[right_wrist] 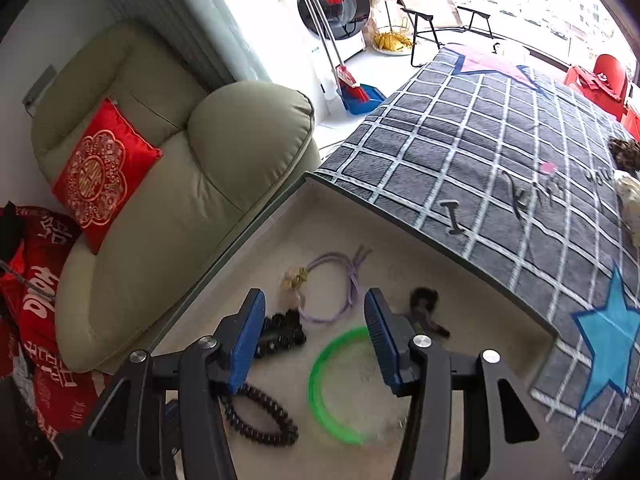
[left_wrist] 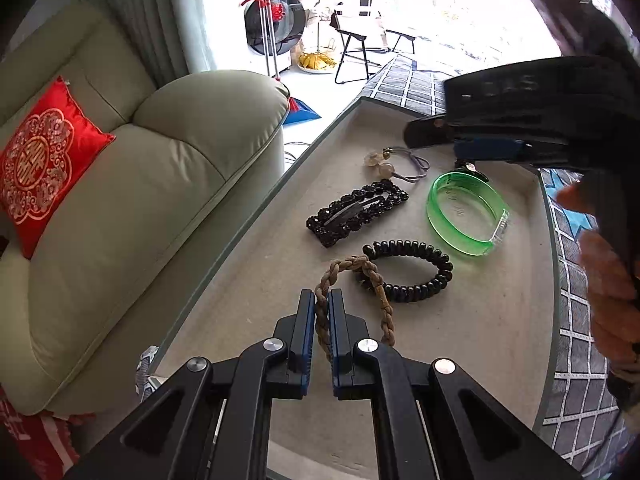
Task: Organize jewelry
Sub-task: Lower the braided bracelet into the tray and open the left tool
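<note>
In the left wrist view my left gripper (left_wrist: pixel 322 300) is shut on a brown braided hair tie (left_wrist: pixel 356 272), which hangs over a black spiral hair tie (left_wrist: pixel 416 272) in the beige drawer (left_wrist: pixel 480 340). A black beaded hair clip (left_wrist: pixel 356 212), a green bangle (left_wrist: pixel 466 216) and a lilac hair tie with beads (left_wrist: pixel 400 164) lie further in. My right gripper (right_wrist: pixel 316 312) is open above the drawer, over the green bangle (right_wrist: pixel 320 392) and lilac hair tie (right_wrist: pixel 332 288); it also shows in the left wrist view (left_wrist: pixel 428 132). A dark small piece (right_wrist: pixel 424 308) lies behind its right finger.
A pale green armchair (left_wrist: pixel 140 200) with a red cushion (left_wrist: pixel 36 168) stands left of the drawer. A grey checked blanket (right_wrist: pixel 500 160) covers the surface over and right of the drawer. A broom and dustpan (right_wrist: pixel 356 92) stand on the floor beyond.
</note>
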